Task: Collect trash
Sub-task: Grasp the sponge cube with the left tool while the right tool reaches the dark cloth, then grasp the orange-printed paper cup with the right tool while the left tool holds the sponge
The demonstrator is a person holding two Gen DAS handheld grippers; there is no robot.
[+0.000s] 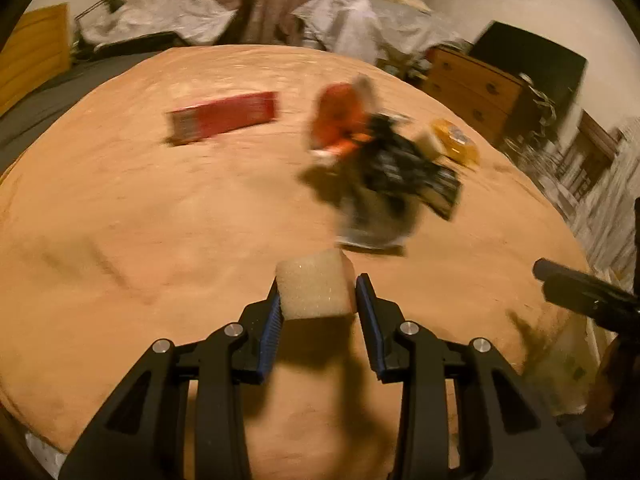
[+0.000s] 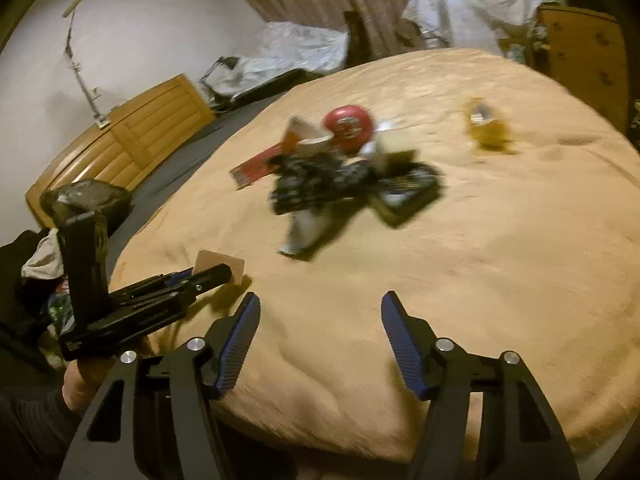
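Your left tongs point(image 1: 318, 294) are clamped on a porous tan foam cube point(image 1: 314, 288) above the fuzzy bed point(image 1: 160, 216). Right tongs point(image 2: 320, 312) gape wide; only that view shows the round red lid point(image 2: 348, 124) in the blurry trash pile point(image 2: 344, 176).

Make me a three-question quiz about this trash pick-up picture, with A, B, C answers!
1. Where is the foam block?
A. on the dresser
B. between the left gripper's fingers
C. under the red box

2. What colour is the flat box lying apart from the trash pile?
A. red
B. green
C. white

3. How is the right gripper?
A. shut on a cup
B. shut on nothing
C. open, holding nothing

Answers:
1 B, the foam sits between the blue pads.
2 A, the box looks red on the tan blanket.
3 C, its fingers stand wide apart over bare blanket.
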